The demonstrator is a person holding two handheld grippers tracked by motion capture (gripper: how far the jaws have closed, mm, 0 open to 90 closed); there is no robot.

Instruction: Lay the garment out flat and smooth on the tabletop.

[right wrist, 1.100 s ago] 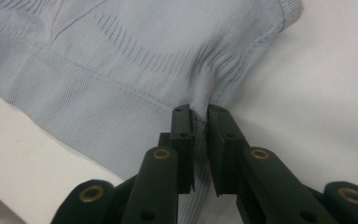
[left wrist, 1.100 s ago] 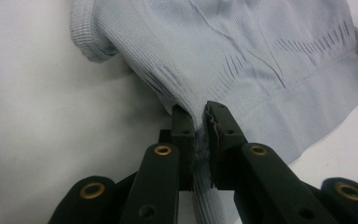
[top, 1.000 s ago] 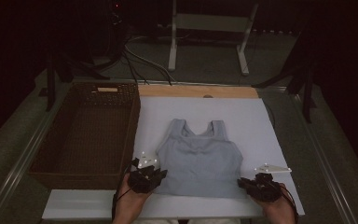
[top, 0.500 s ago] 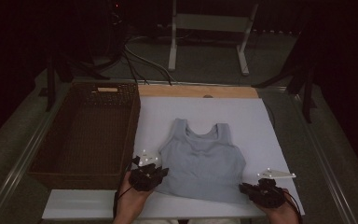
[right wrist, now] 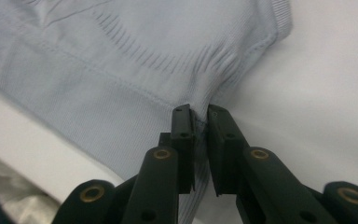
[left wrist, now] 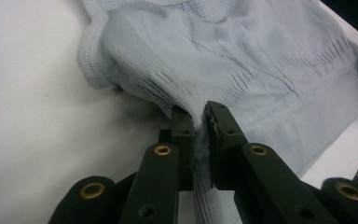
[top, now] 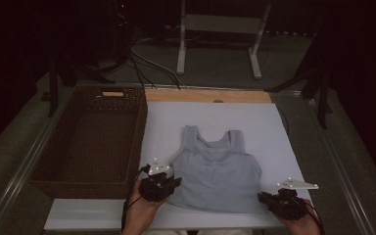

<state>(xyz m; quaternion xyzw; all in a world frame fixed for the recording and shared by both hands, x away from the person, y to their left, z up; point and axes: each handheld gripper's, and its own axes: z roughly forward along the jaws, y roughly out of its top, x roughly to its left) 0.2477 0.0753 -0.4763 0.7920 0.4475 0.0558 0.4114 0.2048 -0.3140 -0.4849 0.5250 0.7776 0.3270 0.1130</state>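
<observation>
On the white board, both tools [top: 159,182] [top: 283,202] clamp the vest's [top: 214,169] hem, straps pointing away.

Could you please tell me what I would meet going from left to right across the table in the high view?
Wicker basket → left gripper → light blue tank top → right gripper.
</observation>
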